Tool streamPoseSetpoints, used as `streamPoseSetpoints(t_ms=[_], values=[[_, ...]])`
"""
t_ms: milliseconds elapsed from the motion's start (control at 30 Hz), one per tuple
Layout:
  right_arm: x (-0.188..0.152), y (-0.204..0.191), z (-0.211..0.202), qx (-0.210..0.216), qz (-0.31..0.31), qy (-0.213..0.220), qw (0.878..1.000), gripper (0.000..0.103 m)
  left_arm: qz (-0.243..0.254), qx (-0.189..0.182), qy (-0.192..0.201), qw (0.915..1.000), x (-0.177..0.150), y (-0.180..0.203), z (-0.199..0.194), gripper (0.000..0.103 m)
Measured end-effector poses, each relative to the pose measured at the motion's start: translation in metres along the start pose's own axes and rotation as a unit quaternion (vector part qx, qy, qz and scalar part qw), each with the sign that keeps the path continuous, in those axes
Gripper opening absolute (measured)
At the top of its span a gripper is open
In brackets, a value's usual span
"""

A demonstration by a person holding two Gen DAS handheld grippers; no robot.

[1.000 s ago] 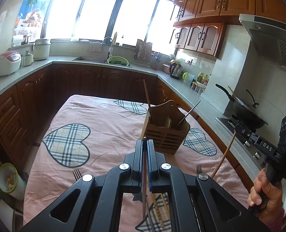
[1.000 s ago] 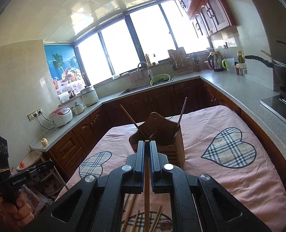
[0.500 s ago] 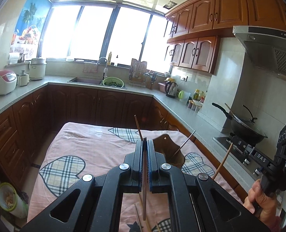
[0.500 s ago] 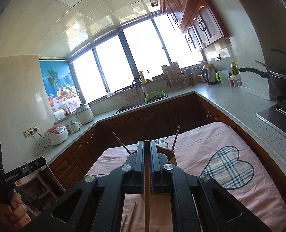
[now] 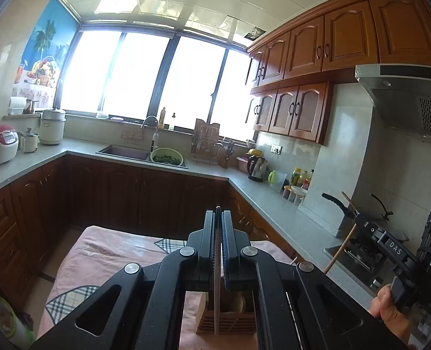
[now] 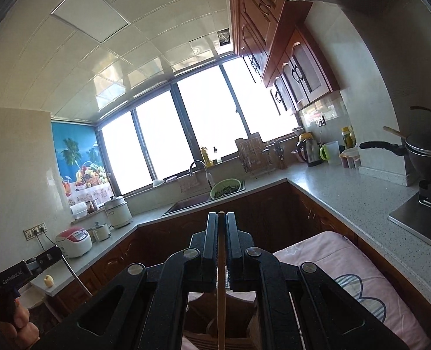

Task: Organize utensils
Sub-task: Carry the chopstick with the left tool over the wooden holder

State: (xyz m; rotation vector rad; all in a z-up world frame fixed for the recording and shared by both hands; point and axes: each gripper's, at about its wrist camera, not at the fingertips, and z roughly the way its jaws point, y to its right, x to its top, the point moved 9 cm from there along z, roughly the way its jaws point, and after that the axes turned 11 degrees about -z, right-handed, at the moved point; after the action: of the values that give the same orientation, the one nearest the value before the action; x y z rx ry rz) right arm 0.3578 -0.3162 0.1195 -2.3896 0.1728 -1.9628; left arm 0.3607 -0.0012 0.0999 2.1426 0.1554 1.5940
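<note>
Chopsticks fill both grippers, one each. In the left wrist view, the left gripper (image 5: 218, 218) sits at lower centre of the frame, its two black fingers pressed closed on a dark wooden chopstick (image 5: 216, 277). The stick runs straight down the narrow slot between the fingers, its top just clearing the fingertips and its lower end hanging in front of a slatted wooden utensil holder (image 5: 227, 318) at the bottom centre. The holder stands on a pink tablecloth (image 5: 113, 250) with plaid heart patches. At the right edge of this frame, a hand grips the right gripper (image 5: 358, 221), which holds a pale chopstick (image 5: 339, 250) slanting down to the left.

In the right wrist view, the right gripper (image 6: 221, 218) is likewise clamped shut on that light wooden chopstick (image 6: 221, 285), which runs vertically between the fingers down to the bottom edge, over the rim of the wooden holder (image 6: 197, 320) just below. At the lower left edge, the left gripper (image 6: 56, 255) shows with its stick angled down.

Compared with one second ago, both cameras have tilted upward: more ceiling and window show, the tablecloth has sunk low in each frame, and the holder, earlier seen whole beyond the fingertips, now peeks out beneath the gripper bodies. Both grips are unchanged.
</note>
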Motion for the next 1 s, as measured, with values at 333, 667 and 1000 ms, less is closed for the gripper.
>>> streamPoseSetpoints(t_ms=[333, 667, 1000], values=[[-0.006, 0.015, 0.047, -0.028, -0.002, 0.003, 1.000, 0.004, -0.036, 0.002, 0.028, 0.9990, -0.008, -0.016, 0.080, 0.002], [-0.067, 0.024, 0.076, -0.053, 0.013, -0.009, 0.998, 0.004, -0.094, 0.026, 0.014, 0.9951, -0.063, -0.043, 0.157, 0.002], [-0.098, 0.031, 0.086, -0.062, 0.033, -0.013, 0.997, 0.004, -0.105, 0.036, -0.022, 0.9936, -0.088, -0.047, 0.195, 0.002]])
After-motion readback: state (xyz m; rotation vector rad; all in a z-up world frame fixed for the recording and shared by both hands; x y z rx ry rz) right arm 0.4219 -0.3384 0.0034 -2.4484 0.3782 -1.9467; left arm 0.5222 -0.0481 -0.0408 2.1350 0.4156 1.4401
